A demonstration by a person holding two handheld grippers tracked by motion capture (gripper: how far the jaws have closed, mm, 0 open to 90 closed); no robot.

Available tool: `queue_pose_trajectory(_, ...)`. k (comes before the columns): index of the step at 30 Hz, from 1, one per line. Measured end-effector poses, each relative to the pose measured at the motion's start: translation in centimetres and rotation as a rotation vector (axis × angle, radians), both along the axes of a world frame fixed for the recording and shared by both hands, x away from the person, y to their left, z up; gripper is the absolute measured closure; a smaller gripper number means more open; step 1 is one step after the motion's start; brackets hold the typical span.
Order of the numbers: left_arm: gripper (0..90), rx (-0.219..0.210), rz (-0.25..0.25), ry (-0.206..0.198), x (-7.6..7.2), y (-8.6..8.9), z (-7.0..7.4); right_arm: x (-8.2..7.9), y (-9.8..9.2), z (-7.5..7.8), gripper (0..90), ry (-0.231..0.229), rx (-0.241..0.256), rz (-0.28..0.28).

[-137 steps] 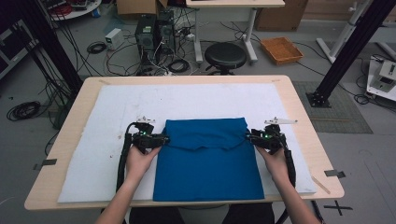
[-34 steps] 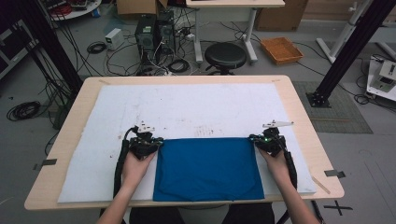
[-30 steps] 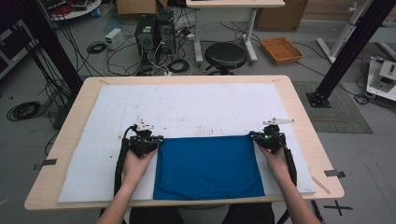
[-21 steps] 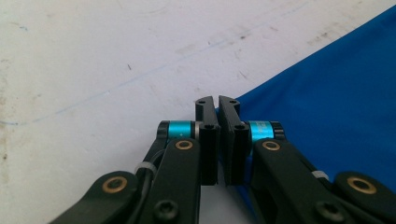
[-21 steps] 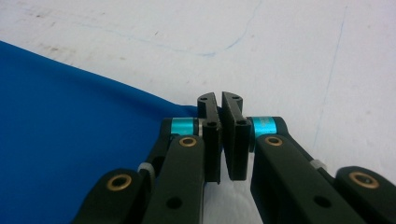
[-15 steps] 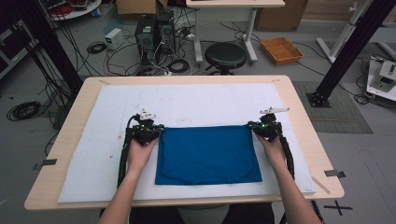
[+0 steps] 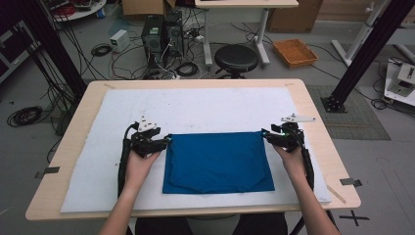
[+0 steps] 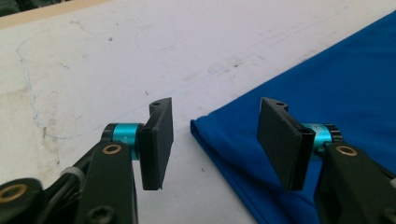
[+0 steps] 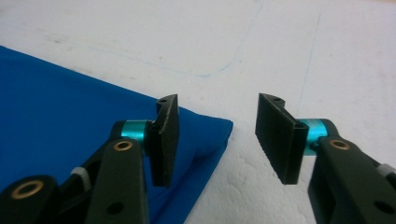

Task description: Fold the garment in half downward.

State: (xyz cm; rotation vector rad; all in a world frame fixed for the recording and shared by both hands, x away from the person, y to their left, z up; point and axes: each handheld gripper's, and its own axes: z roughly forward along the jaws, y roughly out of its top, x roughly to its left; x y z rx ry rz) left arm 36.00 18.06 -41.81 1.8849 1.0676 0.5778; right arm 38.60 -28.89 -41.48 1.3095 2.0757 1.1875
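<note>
Smooth rectangular blue cloth (image 7: 218, 161), folded

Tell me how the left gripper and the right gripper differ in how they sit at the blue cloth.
The left gripper sits at the blue cloth's far left corner; the right gripper sits at its far right corner. In the left gripper view the corner lies between the jaws; in the right gripper view it lies partly under one jaw. Both are open, holding nothing, above the white mat.

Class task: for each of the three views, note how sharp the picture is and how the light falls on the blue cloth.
High view: soft, even light, blue cloth flat and matte, no glare. Left gripper view: cloth corner crisp, lower frame edge slightly soft. Right gripper view: cloth corner sharp, with a faint shadow beneath its edge on the white mat.
</note>
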Motion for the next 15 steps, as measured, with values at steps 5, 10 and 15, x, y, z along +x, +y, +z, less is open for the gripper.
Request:
queue_pose_trajectory(5, 41.8, -0.04, -0.023, -0.031, -1.0, 0.7, 0.5, -2.0, -1.0, 0.8, 43.5, -0.034, 0.037, 0.002)
queue_pose_trajectory(10, 38.9, -0.071, -0.033, -0.052, -1.4, 1.0, 1.0, -2.9, -2.0, 1.2, 39.5, -0.058, 0.046, -0.008)
queue_pose_trajectory(15, 38.8, -0.065, -0.039, -0.068, -1.9, 1.3, 1.1, -3.3, -2.9, 1.3, 38.2, -0.065, 0.072, -0.014)
